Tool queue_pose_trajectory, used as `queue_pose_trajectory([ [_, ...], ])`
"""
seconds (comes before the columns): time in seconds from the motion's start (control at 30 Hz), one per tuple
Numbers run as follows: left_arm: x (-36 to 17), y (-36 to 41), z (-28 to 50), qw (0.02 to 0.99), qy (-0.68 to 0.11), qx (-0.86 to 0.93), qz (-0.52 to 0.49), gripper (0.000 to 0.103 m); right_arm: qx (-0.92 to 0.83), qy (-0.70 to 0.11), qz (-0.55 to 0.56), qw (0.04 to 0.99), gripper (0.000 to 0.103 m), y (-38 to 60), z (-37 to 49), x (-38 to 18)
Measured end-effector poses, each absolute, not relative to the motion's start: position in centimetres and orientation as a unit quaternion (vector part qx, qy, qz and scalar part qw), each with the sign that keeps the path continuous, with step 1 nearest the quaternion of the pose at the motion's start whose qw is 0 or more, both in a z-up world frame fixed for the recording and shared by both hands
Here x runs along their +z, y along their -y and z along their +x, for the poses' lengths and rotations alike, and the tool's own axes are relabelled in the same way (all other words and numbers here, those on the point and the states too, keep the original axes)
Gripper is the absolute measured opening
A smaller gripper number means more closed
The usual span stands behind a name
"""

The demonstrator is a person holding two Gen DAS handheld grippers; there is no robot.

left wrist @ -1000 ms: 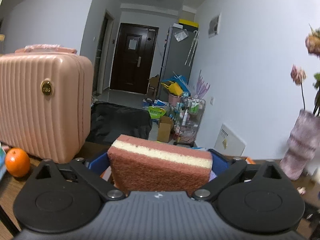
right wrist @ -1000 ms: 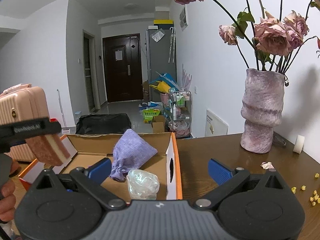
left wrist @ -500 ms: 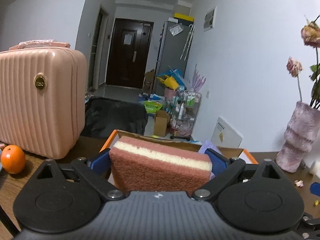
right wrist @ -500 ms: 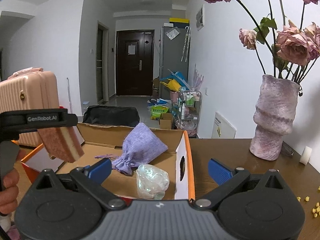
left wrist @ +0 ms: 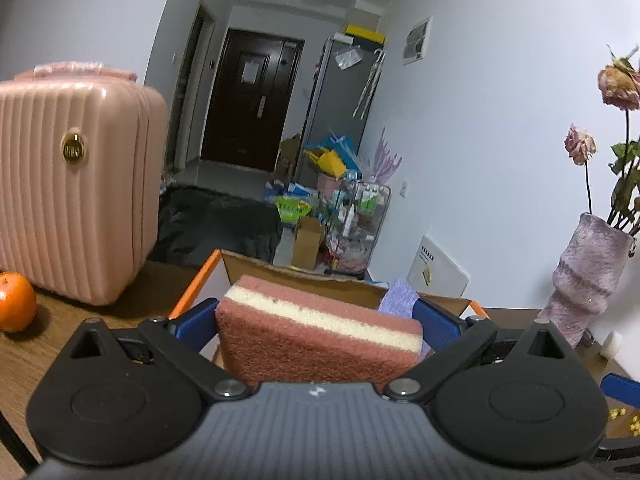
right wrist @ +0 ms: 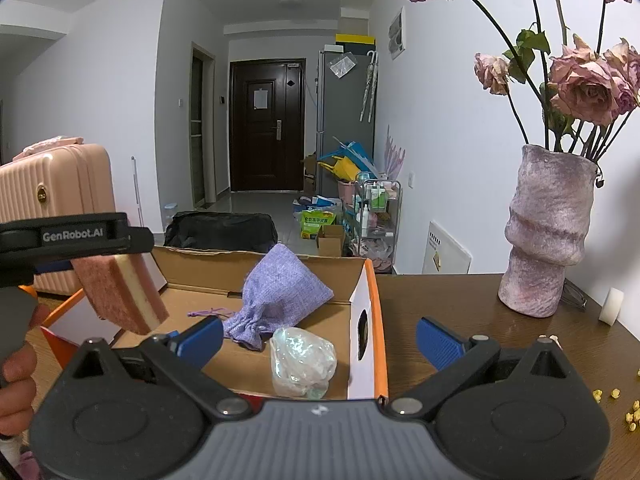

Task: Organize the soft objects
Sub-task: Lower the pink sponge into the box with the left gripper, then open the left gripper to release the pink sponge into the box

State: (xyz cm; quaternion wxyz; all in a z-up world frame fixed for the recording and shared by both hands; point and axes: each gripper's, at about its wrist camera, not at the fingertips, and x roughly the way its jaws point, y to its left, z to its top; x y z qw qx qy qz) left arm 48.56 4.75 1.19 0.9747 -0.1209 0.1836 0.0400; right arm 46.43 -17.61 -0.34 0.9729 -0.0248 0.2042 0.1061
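Note:
My left gripper (left wrist: 316,320) is shut on a pink sponge with a cream middle layer (left wrist: 320,336). It holds the sponge above the left end of an open cardboard box with orange edges (right wrist: 372,296). The sponge (right wrist: 120,292) and left gripper (right wrist: 76,236) also show in the right wrist view. Inside the box lie a purple drawstring pouch (right wrist: 280,284) and a clear crumpled plastic bag (right wrist: 302,360). My right gripper (right wrist: 320,340) is open and empty, close to the box's near side.
A pink suitcase (left wrist: 76,188) stands on the wooden table (right wrist: 460,312) left of the box, with an orange (left wrist: 16,304) beside it. A purple vase of dried roses (right wrist: 548,232) stands at the right. Small yellow crumbs (right wrist: 616,404) lie near the right edge.
My left gripper has carried the sponge to the right, from beside the suitcase to over the box's left end. The right gripper has shifted slightly and stays open.

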Motion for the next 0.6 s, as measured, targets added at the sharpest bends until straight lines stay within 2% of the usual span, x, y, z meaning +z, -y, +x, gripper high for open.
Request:
queue_pose_trajectory([
  [0.13,1.29,-4.05,48.39,0.979,-0.177,0.044,-0.095,0.099,0.106,-0.205,-0.026,0.973,0.103,17.60,46.46,-0.40],
  [0.17,1.27,-3.99,48.37,0.979,-0.177,0.043,-0.095,0.102,0.106,-0.205,-0.025,0.973,0.103,17.60,46.46,-0.40],
  [0.33,1.43,-4.38,48.10,0.975,-0.178,0.029,-0.127,0.103,0.106,-0.205,-0.026,0.973,0.103,17.59,46.48,-0.41],
  [0.6,1.54,-4.00,48.02,0.976,-0.181,0.029,-0.118,0.103,0.105,-0.205,-0.024,0.973,0.103,17.66,46.42,-0.54],
])
